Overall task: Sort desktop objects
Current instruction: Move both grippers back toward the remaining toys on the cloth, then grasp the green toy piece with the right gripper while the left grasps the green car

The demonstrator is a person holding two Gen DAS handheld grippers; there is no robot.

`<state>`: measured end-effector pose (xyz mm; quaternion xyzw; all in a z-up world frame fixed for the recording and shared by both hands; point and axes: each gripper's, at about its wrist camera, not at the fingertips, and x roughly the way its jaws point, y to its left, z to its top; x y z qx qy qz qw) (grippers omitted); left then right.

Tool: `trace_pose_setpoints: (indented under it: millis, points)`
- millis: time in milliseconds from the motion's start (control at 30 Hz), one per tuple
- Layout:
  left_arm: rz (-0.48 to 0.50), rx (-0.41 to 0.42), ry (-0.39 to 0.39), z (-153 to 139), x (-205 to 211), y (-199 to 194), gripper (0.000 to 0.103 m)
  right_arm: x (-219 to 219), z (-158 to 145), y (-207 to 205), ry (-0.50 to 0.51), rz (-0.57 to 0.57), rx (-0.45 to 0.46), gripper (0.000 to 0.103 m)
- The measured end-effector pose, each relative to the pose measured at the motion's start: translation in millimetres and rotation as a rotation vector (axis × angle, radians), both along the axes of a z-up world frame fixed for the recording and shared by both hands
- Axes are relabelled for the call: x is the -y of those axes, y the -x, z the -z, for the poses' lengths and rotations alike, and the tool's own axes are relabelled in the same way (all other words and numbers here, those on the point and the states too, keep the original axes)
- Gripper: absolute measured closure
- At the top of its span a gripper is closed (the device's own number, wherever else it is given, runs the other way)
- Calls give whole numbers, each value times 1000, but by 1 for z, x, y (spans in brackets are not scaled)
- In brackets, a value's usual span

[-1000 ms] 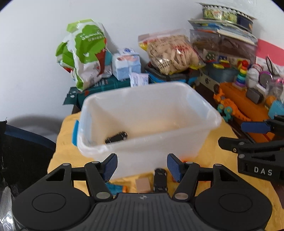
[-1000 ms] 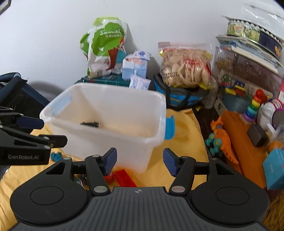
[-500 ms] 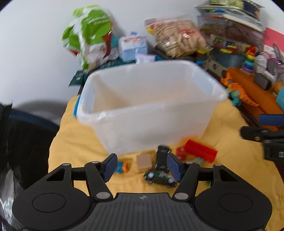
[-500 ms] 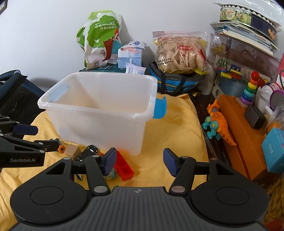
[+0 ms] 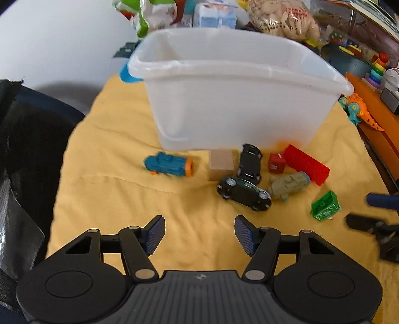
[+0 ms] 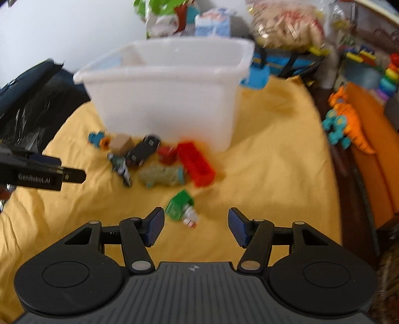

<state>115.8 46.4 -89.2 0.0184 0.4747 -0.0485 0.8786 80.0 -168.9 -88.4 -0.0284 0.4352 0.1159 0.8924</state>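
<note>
A translucent white bin (image 5: 232,82) stands on the yellow cloth (image 5: 119,199); it also shows in the right wrist view (image 6: 169,99). In front of it lie small toys: a blue toy (image 5: 169,165), a tan block (image 5: 221,164), a black car (image 5: 250,160), a dark green car (image 5: 244,193), a grey-green vehicle (image 5: 289,185), a long red brick (image 5: 306,167), a small red piece (image 5: 276,163) and a green brick (image 5: 325,205). My left gripper (image 5: 199,234) is open and empty, short of the toys. My right gripper (image 6: 196,226) is open and empty, just behind the green brick (image 6: 179,204).
Snack bags and boxes (image 5: 281,17) line the wall behind the bin. An orange dinosaur toy (image 6: 349,122) and a ring stacker (image 5: 377,67) sit on the right. A black bag (image 5: 22,149) lies at the left edge of the cloth.
Both grippers have drawn back and tilted down from the bin, so the toys in front of it have come into view. The jaws have stayed open.
</note>
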Motion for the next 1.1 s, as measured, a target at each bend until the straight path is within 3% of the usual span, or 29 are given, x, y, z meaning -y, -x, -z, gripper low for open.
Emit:
trace_pose_setpoints:
  millis: [233, 400, 433, 500, 833, 933, 967, 1100]
  points:
    - [-10, -78, 78, -2, 19, -21, 37, -21, 20, -19, 78, -99, -7, 42]
    - [-39, -108, 27, 5, 39, -36, 37, -20, 27, -28, 60, -113, -15, 45]
    - [-44, -110, 24, 7, 43, -38, 37, -19, 28, -27, 58, -124, -16, 62]
    - [-66, -110, 16, 8, 50, -42, 37, -18, 30, -25, 54, -135, -14, 70]
    - [-136, -51, -118, 19, 69, -51, 39, -12, 28, -18, 28, -124, -10, 71]
    - [-130, -64, -106, 23, 64, -51, 45, -13, 26, -19, 27, -121, -10, 71]
    - [-125, -68, -103, 24, 62, -50, 51, -13, 26, -19, 30, -120, -10, 71]
    - [-76, -57, -50, 23, 47, -41, 52, -15, 24, -17, 35, -127, -1, 71]
